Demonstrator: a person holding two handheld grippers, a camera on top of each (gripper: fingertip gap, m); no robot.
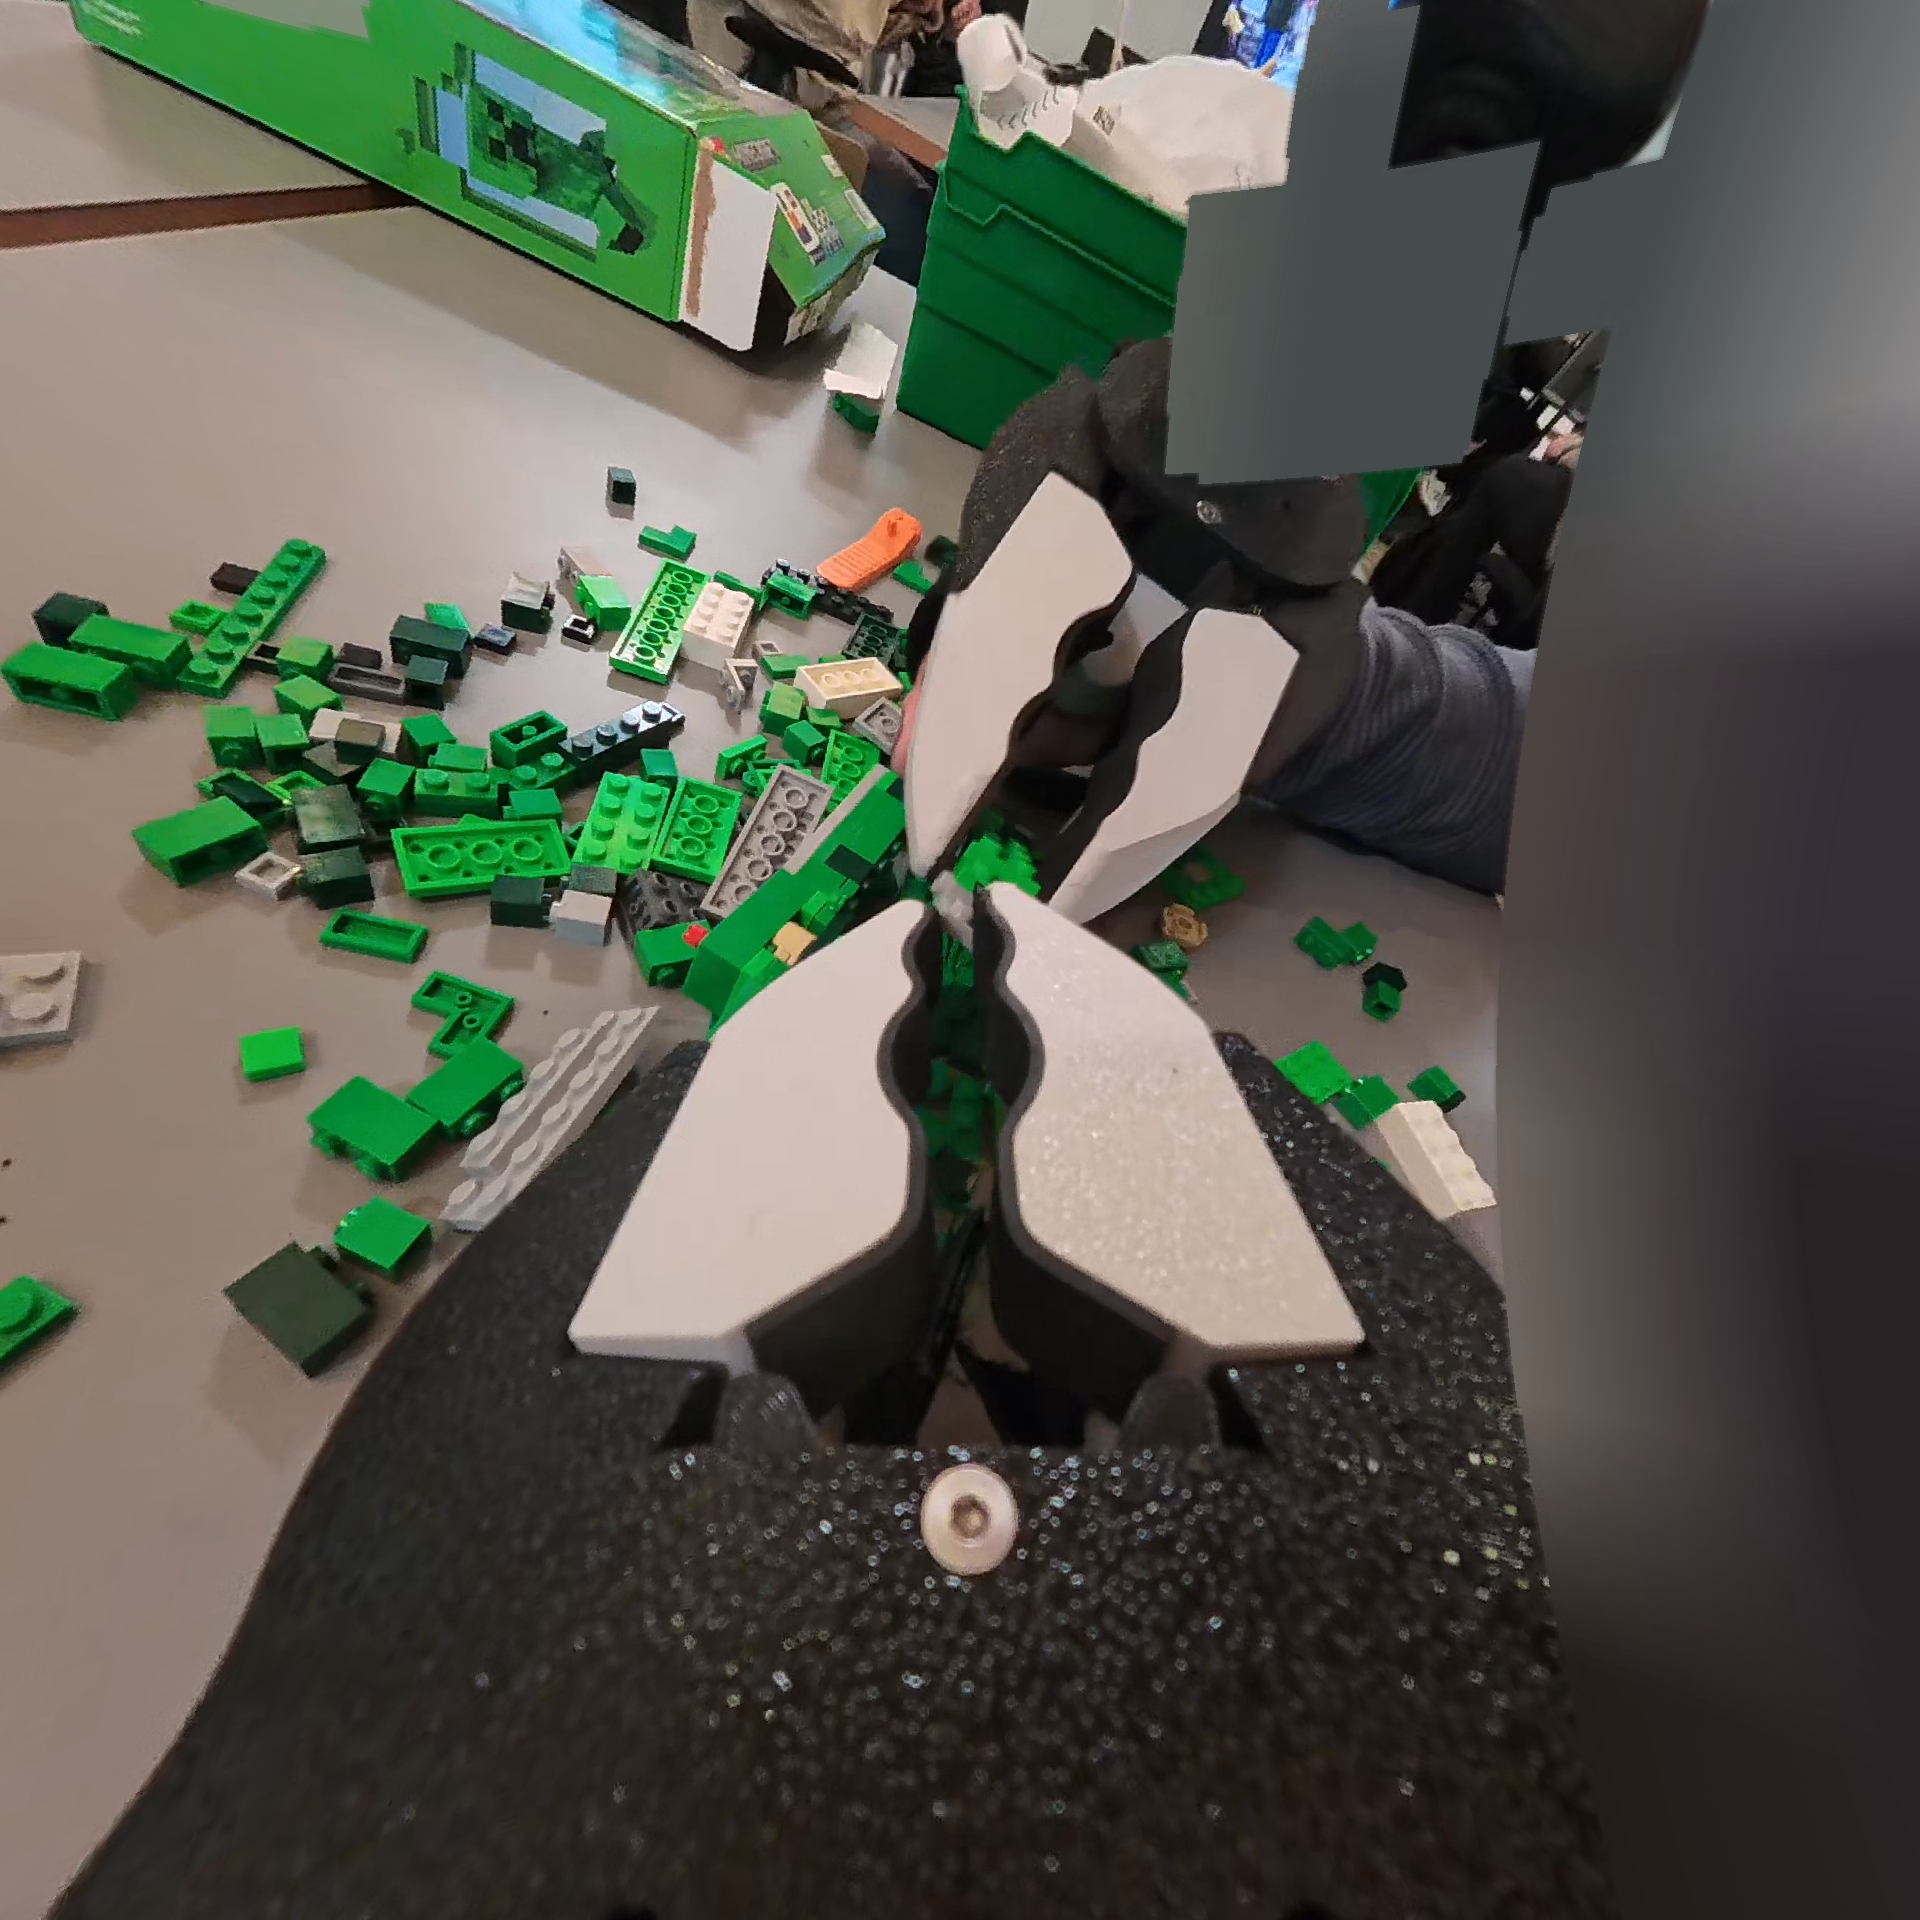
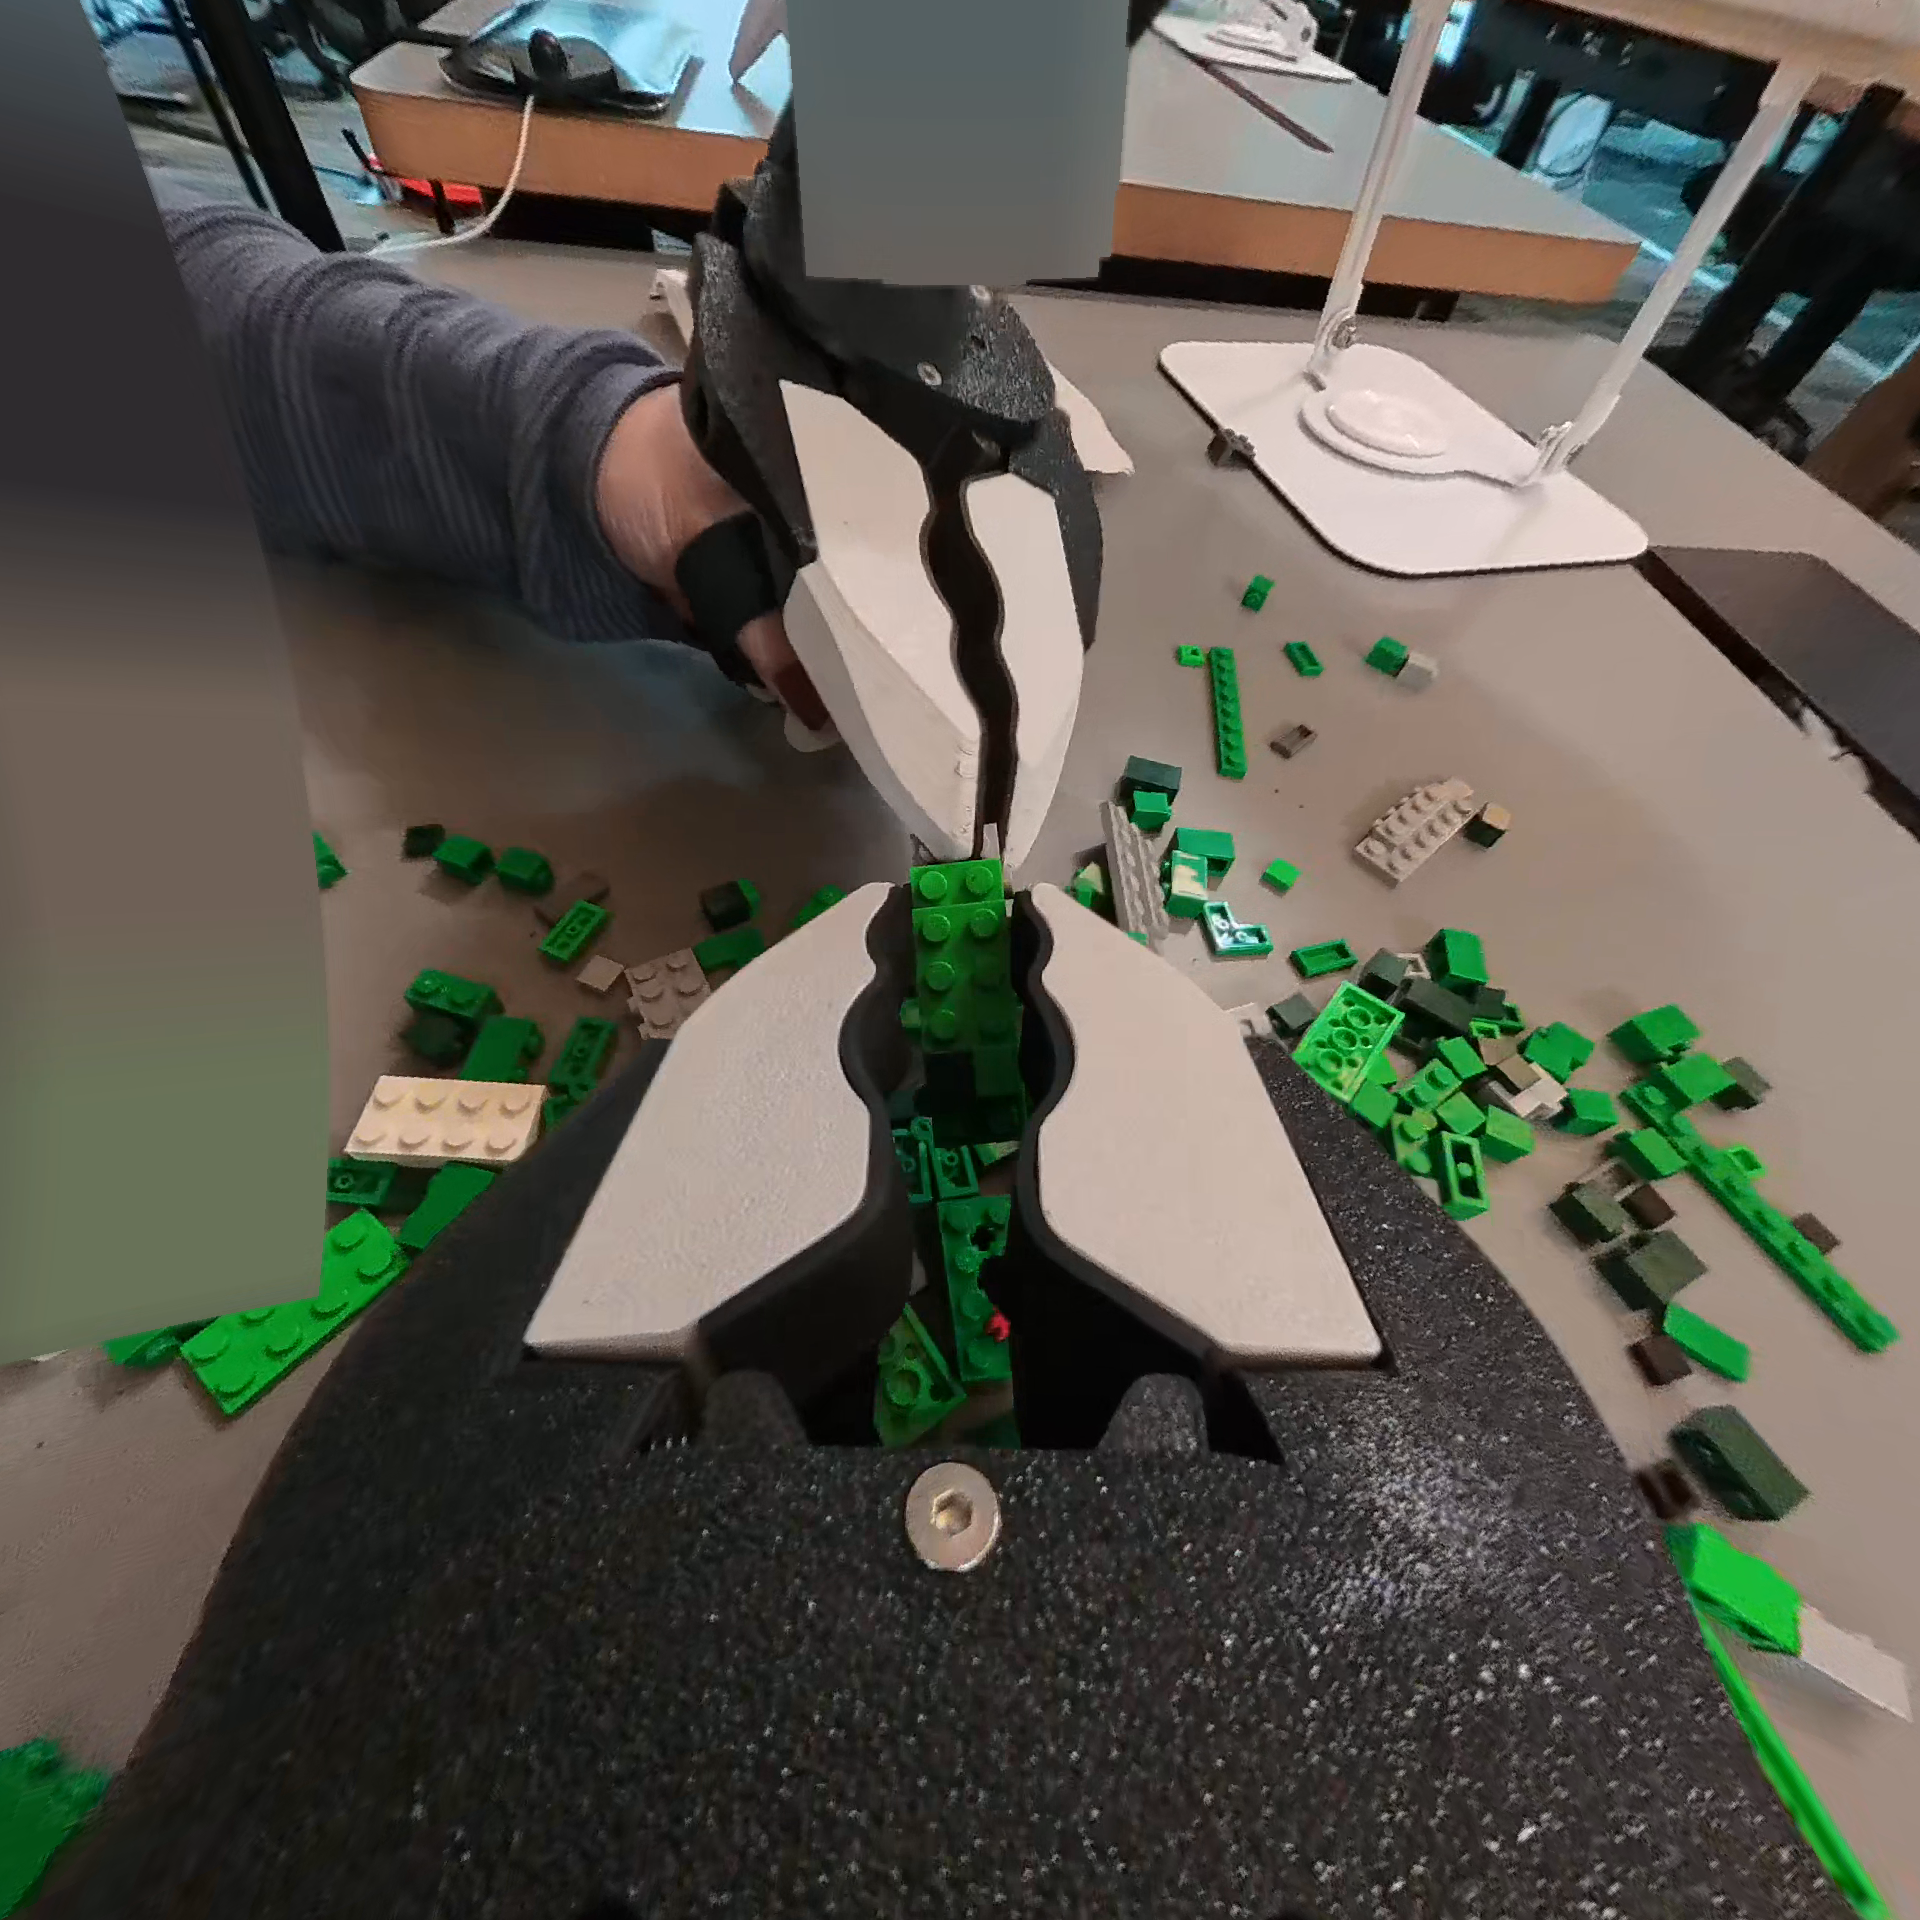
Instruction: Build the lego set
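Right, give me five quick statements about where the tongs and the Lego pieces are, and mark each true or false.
1. The right tongs grip a green Lego assembly between their fingers. True.
2. The left tongs are spread wide open over bare table. False: they are nearly shut on a small light piece, tip to tip with the right tongs.
3. An orange brick separator lies among the loose bricks. True.
4. The green set box stands upright. False: it lies on its side on the table.
5. A white eight-stud brick lies left of the right tongs. True.
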